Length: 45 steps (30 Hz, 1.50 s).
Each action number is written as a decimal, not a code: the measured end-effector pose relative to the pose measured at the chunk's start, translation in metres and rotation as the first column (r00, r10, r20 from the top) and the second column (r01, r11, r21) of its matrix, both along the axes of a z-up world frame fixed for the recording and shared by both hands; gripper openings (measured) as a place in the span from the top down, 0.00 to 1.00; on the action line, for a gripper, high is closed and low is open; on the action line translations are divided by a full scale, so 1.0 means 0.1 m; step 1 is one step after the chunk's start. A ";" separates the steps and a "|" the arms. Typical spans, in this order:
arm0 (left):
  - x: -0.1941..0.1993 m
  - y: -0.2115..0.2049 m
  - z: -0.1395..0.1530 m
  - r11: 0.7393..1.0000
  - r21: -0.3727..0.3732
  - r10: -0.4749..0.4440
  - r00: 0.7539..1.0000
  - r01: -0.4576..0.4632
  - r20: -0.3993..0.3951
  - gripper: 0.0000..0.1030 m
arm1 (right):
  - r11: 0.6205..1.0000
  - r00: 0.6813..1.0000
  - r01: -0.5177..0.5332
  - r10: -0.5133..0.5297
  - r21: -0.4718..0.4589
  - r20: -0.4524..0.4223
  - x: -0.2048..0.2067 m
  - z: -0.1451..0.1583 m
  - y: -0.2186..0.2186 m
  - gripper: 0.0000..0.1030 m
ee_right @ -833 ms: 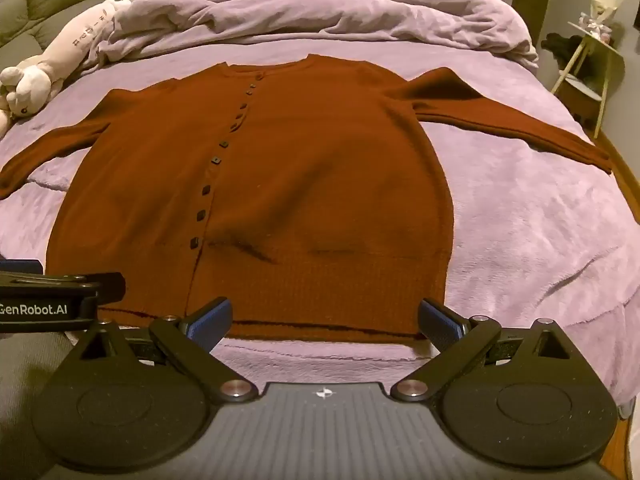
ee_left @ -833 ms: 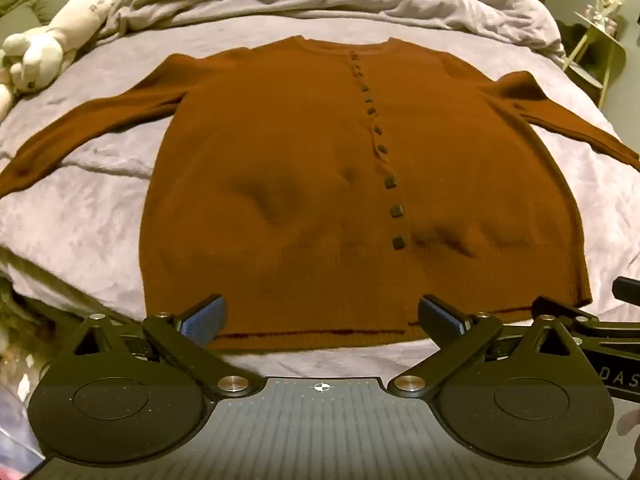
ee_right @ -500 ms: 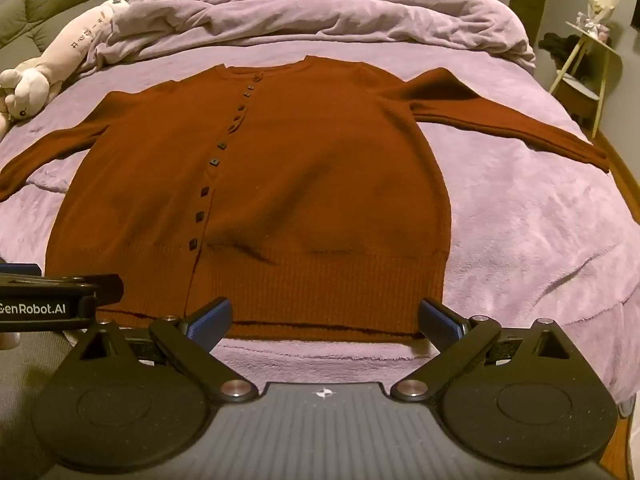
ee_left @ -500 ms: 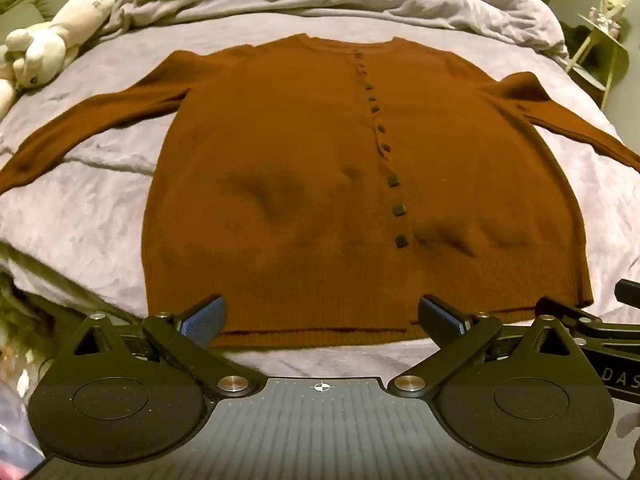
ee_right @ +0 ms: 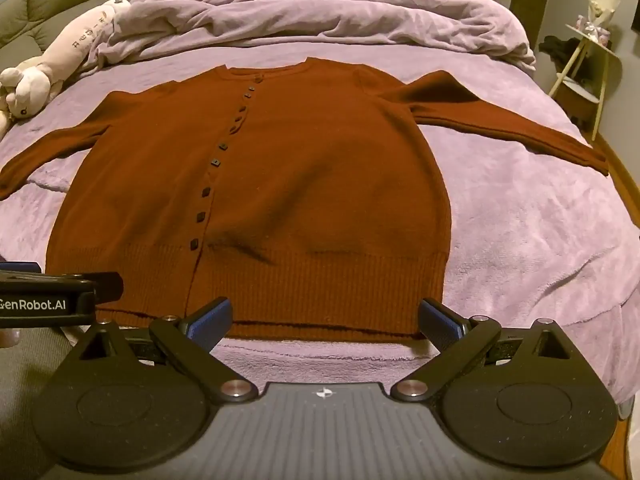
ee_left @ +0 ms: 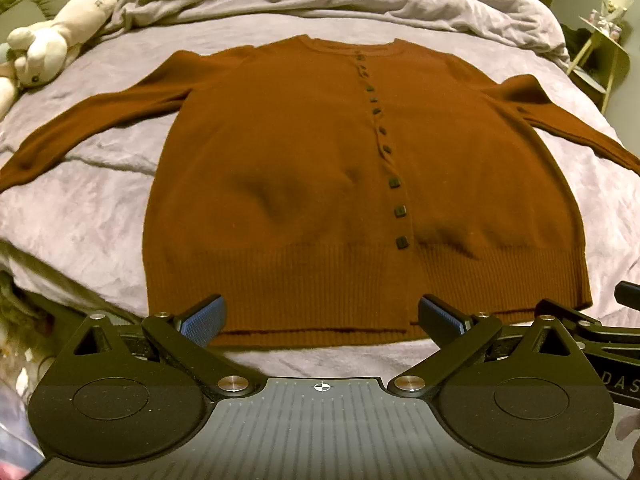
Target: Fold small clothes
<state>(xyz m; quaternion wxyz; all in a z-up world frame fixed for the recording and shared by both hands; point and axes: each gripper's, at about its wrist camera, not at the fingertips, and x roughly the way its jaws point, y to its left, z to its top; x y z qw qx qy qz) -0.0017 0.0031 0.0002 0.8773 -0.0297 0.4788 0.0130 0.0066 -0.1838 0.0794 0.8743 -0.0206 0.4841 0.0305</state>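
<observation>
A rust-brown buttoned cardigan (ee_left: pixel 304 168) lies flat and face up on the purple bed, both sleeves spread out to the sides. It also shows in the right wrist view (ee_right: pixel 304 184). My left gripper (ee_left: pixel 320 316) is open and empty, hovering just in front of the hem near its left half. My right gripper (ee_right: pixel 325 316) is open and empty, just in front of the hem near its right half. The left gripper's body (ee_right: pixel 48 300) shows at the left edge of the right wrist view.
A purple blanket (ee_right: pixel 540 220) covers the bed, with a crumpled duvet (ee_right: pixel 320 12) at the far end. A white plush toy (ee_left: pixel 44 44) lies at the far left. A small side table (ee_right: pixel 588 64) stands to the right of the bed.
Both views have crept slightly; the cardigan sits a touch differently in frame. Both grippers stay open and nothing on the bed has moved.
</observation>
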 end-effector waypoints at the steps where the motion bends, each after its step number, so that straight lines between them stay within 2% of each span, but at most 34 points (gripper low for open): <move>1: 0.00 0.00 0.00 1.000 0.000 0.000 1.000 0.000 0.000 0.00 | 1.000 1.000 0.001 -0.001 -0.001 0.001 0.00 -0.01 0.01 0.04; 45: 0.00 0.01 -0.02 1.000 -0.003 0.006 1.000 -0.006 -0.009 0.00 | 1.000 1.000 -0.004 0.004 -0.004 0.017 -0.02 0.01 0.02 0.04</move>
